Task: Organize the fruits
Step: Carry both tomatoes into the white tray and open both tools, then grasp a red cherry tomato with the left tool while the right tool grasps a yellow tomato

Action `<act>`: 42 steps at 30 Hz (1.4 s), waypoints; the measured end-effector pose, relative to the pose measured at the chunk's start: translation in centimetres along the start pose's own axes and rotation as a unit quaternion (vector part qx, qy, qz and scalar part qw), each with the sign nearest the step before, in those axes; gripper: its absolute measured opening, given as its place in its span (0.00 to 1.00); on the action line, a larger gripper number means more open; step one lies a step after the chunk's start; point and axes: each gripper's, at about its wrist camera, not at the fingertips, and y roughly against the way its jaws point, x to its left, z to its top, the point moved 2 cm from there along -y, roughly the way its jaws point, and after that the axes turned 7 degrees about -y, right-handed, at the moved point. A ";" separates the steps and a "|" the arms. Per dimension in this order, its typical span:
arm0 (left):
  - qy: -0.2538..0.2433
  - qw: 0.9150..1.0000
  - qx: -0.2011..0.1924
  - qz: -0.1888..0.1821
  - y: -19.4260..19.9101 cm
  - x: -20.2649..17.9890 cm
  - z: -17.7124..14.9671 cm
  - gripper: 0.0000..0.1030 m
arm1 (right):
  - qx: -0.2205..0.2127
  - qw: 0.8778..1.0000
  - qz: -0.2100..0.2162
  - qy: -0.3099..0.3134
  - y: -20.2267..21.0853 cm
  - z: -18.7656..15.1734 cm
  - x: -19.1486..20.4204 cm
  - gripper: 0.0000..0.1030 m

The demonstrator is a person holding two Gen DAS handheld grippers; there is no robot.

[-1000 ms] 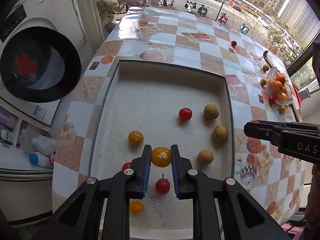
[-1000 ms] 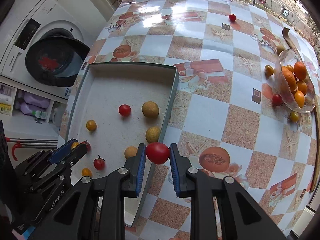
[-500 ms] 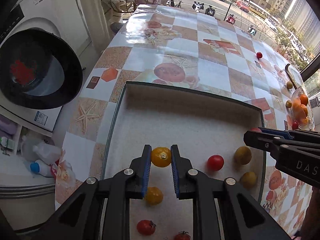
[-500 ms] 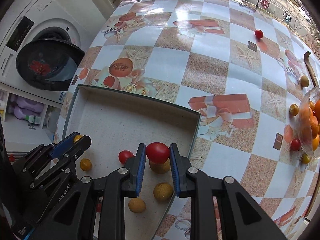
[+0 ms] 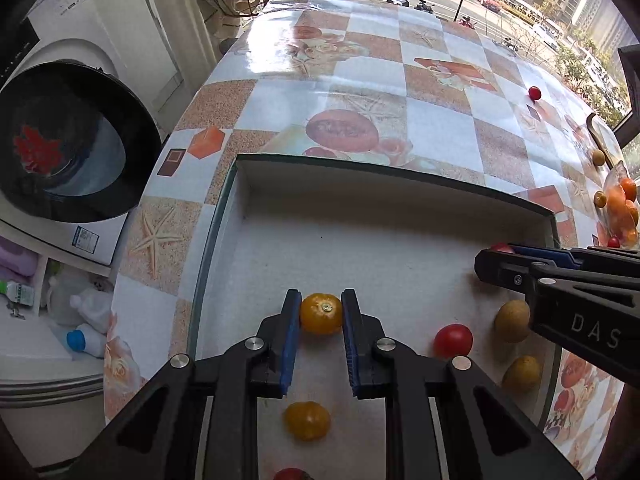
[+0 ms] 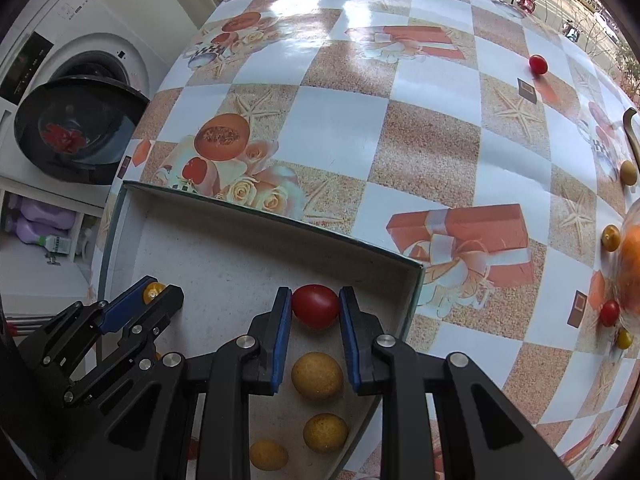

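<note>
A shallow white tray (image 5: 400, 184) with a green rim lies on the checked table. My left gripper (image 5: 320, 316) is shut on an orange-yellow tomato (image 5: 321, 313), low over the tray's left half. My right gripper (image 6: 315, 307) is shut on a red tomato (image 6: 316, 305), over the tray near its far right corner (image 6: 416, 276). In the tray lie another yellow tomato (image 5: 307, 420), a red tomato (image 5: 453, 340) and brown round fruits (image 6: 317, 376) (image 6: 325, 432). The right gripper shows in the left wrist view (image 5: 496, 256), and the left gripper shows in the right wrist view (image 6: 156, 292).
A clear bag of oranges (image 5: 620, 208) lies at the table's right edge, with small tomatoes (image 6: 609, 313) and yellow fruits (image 6: 611, 237) around it. A lone red tomato (image 6: 538, 65) sits far back on the table. A washing machine with its door open (image 5: 68, 140) stands to the left.
Both grippers moved forward over the tray towards its far side, each still holding its tomato. The right gripper came in from outside the tray's right rim.
</note>
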 end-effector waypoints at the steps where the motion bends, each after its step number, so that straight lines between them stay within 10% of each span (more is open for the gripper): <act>1: -0.002 1.000 0.000 0.000 -0.1 -0.1 0.0 0.20 | -0.005 1.000 -0.002 0.003 0.0 0.0 0.1 0.25; 9: -0.001 1.000 0.006 0.007 0.0 0.1 0.2 0.29 | -0.001 1.000 -0.006 0.021 0.0 -0.1 0.6 0.26; 12: 0.005 1.000 -0.008 0.014 0.7 0.3 -0.1 0.70 | -0.005 1.000 -0.002 0.021 0.8 -0.3 0.5 0.28; 22: 0.003 1.000 -0.011 0.011 2.8 -0.3 -0.5 0.70 | -0.050 0.998 0.021 0.015 5.5 -1.3 0.1 0.78; 42: -0.122 0.991 -0.029 -0.049 8.1 -15.2 -0.8 0.70 | -0.059 0.984 -0.034 -0.167 10.8 -10.3 -19.0 0.80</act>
